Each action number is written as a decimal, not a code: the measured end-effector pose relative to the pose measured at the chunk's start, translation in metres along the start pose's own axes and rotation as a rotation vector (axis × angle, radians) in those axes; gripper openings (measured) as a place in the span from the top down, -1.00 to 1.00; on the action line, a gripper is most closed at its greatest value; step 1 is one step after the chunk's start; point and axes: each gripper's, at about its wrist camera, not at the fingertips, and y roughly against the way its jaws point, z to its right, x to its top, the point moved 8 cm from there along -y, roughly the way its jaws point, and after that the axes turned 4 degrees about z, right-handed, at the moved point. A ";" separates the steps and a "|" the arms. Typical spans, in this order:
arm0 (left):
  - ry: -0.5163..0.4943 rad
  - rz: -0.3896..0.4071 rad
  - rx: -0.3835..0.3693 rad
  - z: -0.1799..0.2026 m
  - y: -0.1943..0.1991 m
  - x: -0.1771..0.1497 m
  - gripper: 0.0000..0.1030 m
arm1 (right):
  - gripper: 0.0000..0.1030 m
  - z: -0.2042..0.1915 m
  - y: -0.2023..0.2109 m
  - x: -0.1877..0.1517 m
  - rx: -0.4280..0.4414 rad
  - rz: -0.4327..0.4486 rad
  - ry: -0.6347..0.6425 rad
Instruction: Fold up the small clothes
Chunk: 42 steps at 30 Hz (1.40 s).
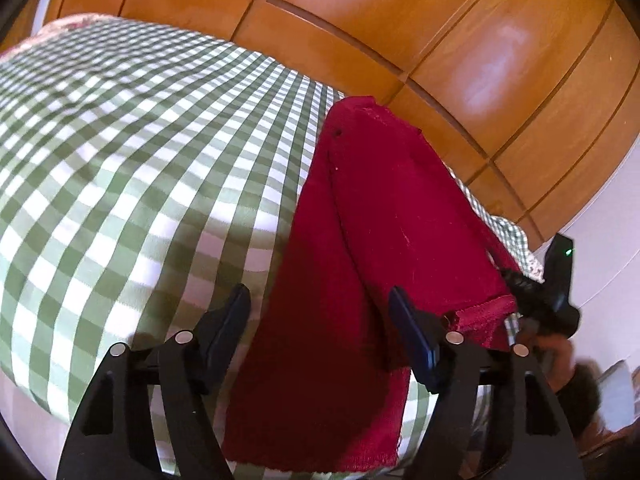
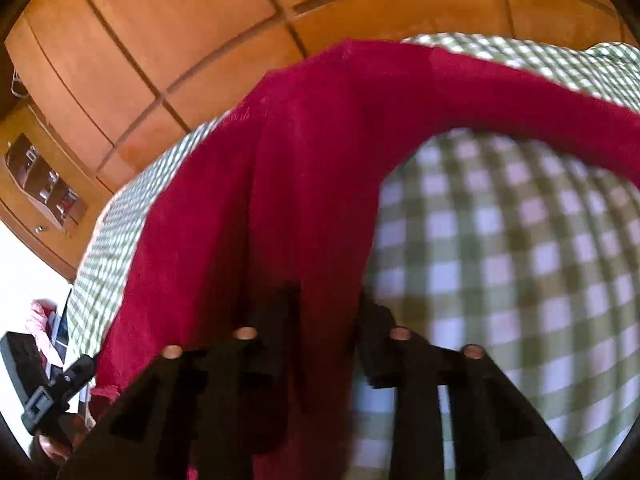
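A dark red cloth (image 1: 360, 240) lies lengthwise on a bed with a green and white checked cover (image 1: 140, 160). My left gripper (image 1: 320, 312) is open and straddles the cloth's near part. Its left finger is over the checked cover and its right finger is beside a raised fold. My right gripper (image 1: 520, 284) comes in from the right, shut on the cloth's right edge, and holds that layer lifted off the bed. In the blurred right wrist view the red cloth (image 2: 312, 160) runs up between the right gripper's (image 2: 328, 312) fingers. The left gripper (image 2: 52, 392) shows at the lower left.
A wooden wardrobe (image 1: 440, 40) with panelled doors stands close behind the bed. The bed's near edge (image 1: 32, 392) drops off at the lower left. A wall shelf niche (image 2: 40, 184) holds small items. A white wall (image 1: 600, 240) and a person's hand (image 1: 560, 360) are at the right.
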 end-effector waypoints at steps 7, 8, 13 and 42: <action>0.000 0.007 -0.012 0.001 0.004 -0.001 -0.37 | 0.77 0.048 0.030 0.018 -0.211 0.111 -0.032; -0.008 0.001 -0.005 0.001 0.002 -0.003 -0.37 | 0.77 0.057 0.031 0.018 -0.216 0.106 -0.030; -0.075 -0.029 0.056 0.002 -0.007 -0.008 0.20 | 0.57 0.059 0.027 0.007 -0.242 0.149 0.056; -0.449 0.155 0.610 -0.106 -0.006 0.276 0.91 | -0.92 0.062 0.030 0.009 -0.126 0.201 0.006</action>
